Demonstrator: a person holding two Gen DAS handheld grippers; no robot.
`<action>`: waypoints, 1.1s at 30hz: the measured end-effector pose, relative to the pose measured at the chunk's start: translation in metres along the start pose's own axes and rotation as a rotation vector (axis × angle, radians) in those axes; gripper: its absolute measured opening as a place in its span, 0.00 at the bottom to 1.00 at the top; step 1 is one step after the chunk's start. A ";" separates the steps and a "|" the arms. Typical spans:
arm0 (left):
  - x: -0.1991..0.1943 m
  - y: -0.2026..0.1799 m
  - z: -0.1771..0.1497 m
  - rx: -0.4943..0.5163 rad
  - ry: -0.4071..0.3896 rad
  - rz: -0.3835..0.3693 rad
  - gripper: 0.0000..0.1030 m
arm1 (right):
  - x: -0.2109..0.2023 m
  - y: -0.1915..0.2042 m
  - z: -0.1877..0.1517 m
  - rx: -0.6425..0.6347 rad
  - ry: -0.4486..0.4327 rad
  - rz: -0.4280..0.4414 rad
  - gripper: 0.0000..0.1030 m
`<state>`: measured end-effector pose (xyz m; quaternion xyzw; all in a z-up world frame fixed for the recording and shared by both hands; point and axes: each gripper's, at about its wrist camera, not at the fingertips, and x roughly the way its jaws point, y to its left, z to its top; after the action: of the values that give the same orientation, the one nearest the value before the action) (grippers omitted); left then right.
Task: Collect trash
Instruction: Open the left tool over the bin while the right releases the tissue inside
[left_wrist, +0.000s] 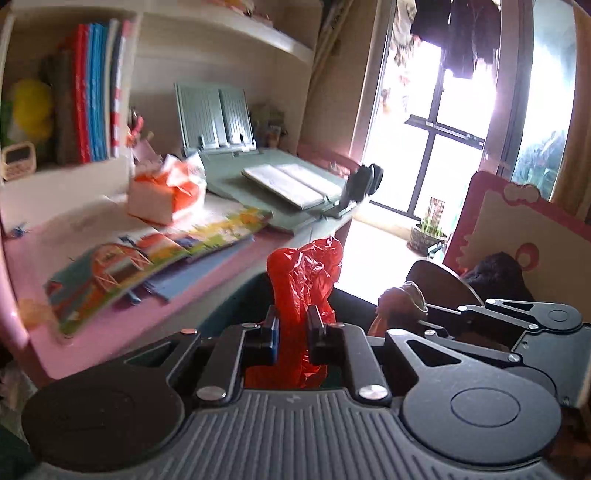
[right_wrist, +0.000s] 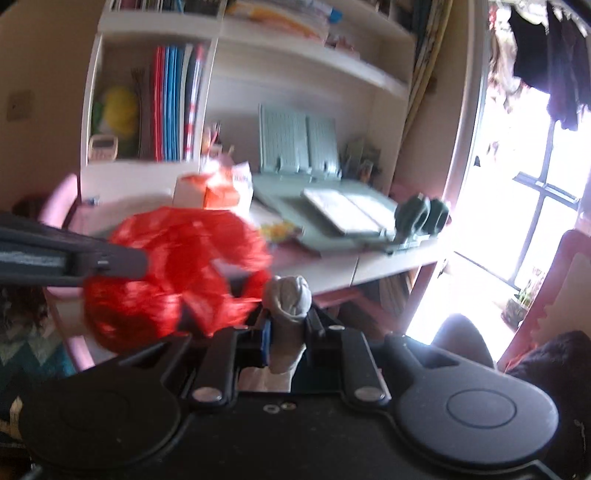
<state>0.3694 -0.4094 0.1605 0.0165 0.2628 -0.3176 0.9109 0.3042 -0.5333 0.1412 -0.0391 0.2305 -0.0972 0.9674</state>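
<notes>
A red bag (left_wrist: 301, 295) is pinched between the narrowed jaws of the left gripper (left_wrist: 293, 326), rising toward 12 o'clock above them. A pale wad (right_wrist: 288, 299) is clamped in the right gripper (right_wrist: 290, 325), the bag bulging at its 9 o'clock. A pink desk (left_wrist: 37, 258) lies beyond at 10 o'clock.

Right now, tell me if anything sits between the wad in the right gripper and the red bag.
Nothing visible does. The right gripper is shut on a pale crumpled wad, and the red plastic bag, pinched by the left gripper, hangs just beside it. Whether the bag's mouth is open cannot be told through the blur.
</notes>
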 end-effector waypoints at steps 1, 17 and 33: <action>0.008 -0.001 -0.003 -0.002 0.017 0.002 0.13 | 0.004 0.001 -0.003 -0.004 0.025 0.010 0.17; 0.075 -0.005 -0.050 0.024 0.219 0.044 0.13 | 0.036 0.006 -0.030 -0.001 0.224 0.058 0.29; 0.041 -0.010 -0.052 0.025 0.189 0.080 0.28 | 0.003 0.003 -0.036 0.060 0.188 0.078 0.47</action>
<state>0.3667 -0.4306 0.0972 0.0682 0.3426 -0.2814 0.8938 0.2911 -0.5321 0.1079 0.0079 0.3187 -0.0697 0.9453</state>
